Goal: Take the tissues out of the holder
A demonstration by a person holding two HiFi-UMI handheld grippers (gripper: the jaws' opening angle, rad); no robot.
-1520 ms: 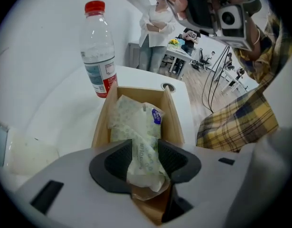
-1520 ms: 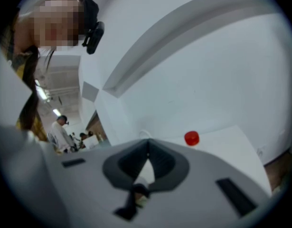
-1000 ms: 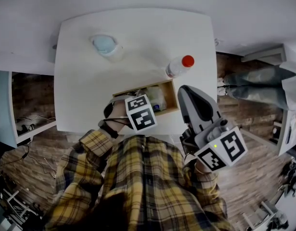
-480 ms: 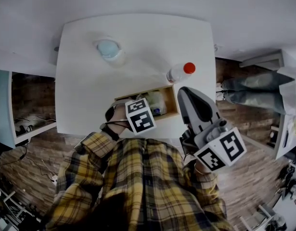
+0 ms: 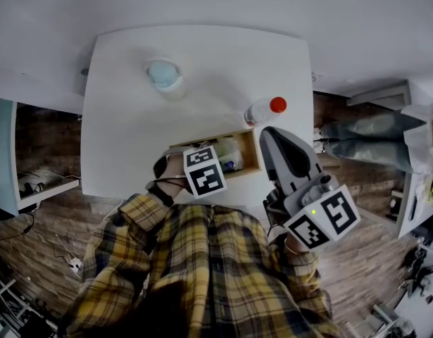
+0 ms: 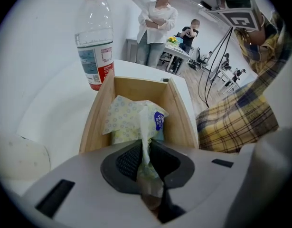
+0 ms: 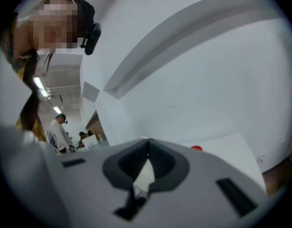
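Left gripper view looks down into the wooden holder, which sits on the white bench with the pack of tissues lying inside it. The left gripper hangs steeply over the near end of the holder. Its fingers have just been closing and now pinch a raised fold of the pack between their pads. A clear water bottle with a red cap stands just beyond the holder's far left corner.

From the head view, the right gripper is held near the holder's right end, close to the bottle. Its own view shows the fingers brought tip to tip with nothing between them, aimed at the pale wall. A pale blue round object rests on the far side of the bench, well apart from the holder.
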